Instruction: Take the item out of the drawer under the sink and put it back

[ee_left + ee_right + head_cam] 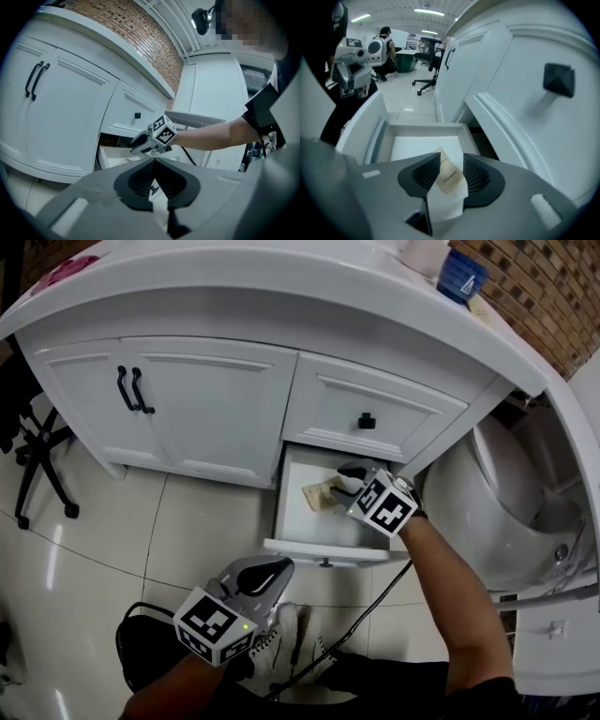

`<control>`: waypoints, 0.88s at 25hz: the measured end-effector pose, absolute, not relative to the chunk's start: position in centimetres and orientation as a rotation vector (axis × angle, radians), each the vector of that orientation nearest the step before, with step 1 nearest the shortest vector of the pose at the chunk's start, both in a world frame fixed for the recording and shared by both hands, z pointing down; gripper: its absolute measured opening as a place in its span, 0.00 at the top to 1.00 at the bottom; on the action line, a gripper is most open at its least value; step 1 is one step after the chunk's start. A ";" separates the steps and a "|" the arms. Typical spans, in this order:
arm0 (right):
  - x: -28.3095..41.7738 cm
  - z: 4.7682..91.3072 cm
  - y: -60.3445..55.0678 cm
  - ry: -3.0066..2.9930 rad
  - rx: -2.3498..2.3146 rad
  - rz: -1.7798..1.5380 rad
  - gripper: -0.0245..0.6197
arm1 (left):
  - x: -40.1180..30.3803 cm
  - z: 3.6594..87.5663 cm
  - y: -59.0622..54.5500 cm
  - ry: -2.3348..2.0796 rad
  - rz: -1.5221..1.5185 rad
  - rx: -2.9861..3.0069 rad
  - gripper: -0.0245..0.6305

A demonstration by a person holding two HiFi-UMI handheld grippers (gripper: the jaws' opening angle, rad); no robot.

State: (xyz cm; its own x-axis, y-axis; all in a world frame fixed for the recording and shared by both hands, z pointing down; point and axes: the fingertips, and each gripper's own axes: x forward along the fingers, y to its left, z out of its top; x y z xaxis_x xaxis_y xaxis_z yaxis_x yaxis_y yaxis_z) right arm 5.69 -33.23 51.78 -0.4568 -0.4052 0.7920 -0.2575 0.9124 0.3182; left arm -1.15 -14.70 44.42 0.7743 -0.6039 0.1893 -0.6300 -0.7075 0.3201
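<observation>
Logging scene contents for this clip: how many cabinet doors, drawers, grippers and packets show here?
Cabinet doors: 2
Drawers: 2, closed drawer, open drawer
Grippers: 2, left gripper, right gripper
Packet: 1
Total: 7

The head view looks steeply down on the drawer (300,514); the right gripper view peers closely into it, the left from low nearby.

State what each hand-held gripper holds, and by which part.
Nothing: the left hand-held gripper is shut, empty; the right hand-held gripper is open, a tan packet loose between its jaws.
</observation>
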 end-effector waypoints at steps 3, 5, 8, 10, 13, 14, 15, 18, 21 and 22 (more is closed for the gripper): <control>5.5 55.2 -34.3 -1.989 0.406 -0.145 0.70 | -1.1 44.4 -14.7 -0.940 0.093 2.596 0.95; 5.5 57.2 -34.5 -1.940 0.367 -0.123 0.69 | -1.1 44.2 -14.8 -0.939 0.087 2.596 0.95; 5.3 58.9 -34.4 -1.935 0.339 -0.075 0.67 | -0.7 43.8 -14.6 -0.923 0.075 2.603 0.95; 5.1 59.4 -34.3 -1.960 0.338 -0.024 0.67 | -0.4 43.9 -14.3 -0.905 0.081 2.607 0.95; 5.3 59.8 -34.3 -1.969 0.359 0.020 0.68 | -0.2 44.4 -14.0 -0.890 0.093 2.598 0.95; 5.2 59.8 -34.3 -1.969 0.362 0.031 0.68 | -0.2 44.5 -14.0 -0.890 0.094 2.596 0.95; 5.1 59.8 -34.2 -1.970 0.358 0.038 0.70 | -0.2 44.5 -14.0 -0.892 0.094 2.595 0.95; 4.8 59.9 -33.7 -1.956 0.337 0.012 0.79 | -0.5 44.3 -13.9 -0.898 0.093 2.596 0.95; 5.0 60.0 -33.4 -1.925 0.346 -0.016 0.86 | -0.9 44.0 -13.9 -0.912 0.088 2.595 0.95; 5.1 59.9 -33.3 -1.914 0.353 -0.027 0.88 | -1.1 43.9 -13.8 -0.917 0.086 2.595 0.95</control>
State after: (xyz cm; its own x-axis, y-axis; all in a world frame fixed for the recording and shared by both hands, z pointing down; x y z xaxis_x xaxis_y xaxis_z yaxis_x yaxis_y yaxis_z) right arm 5.15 -33.30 59.86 -0.3222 -0.2566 0.9112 -0.2305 0.9549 0.1874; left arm -1.07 -13.80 43.89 0.7845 -0.5926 0.1827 -0.6162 -0.7119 0.3368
